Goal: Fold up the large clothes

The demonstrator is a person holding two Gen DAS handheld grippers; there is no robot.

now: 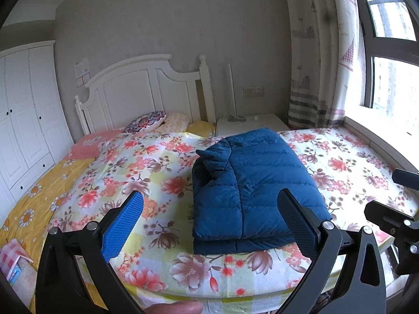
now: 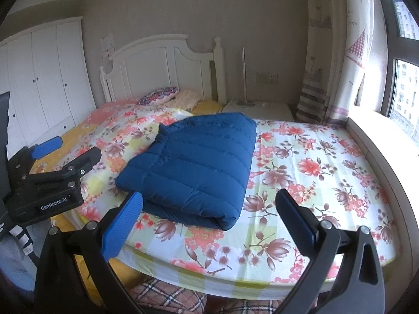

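Bedroom walls and a white wardrobe (image 1: 23, 115) fill the upper left of my left wrist view, a curtained window (image 1: 387, 52) the right. Below them I see the bed (image 1: 146, 157) with its floral sheet and white headboard (image 1: 146, 91). On the sheet, at the centre of both frames, the blue puffer jacket (image 1: 251, 188) lies folded into a thick rectangle. My left gripper (image 1: 212, 222) hovers at the frame's bottom, jaws spread wide and empty, short of the jacket's near edge. My right gripper (image 2: 209, 222) does likewise, jaws apart, holding nothing. A patterned pillow (image 1: 145, 121) rests by the headboard.
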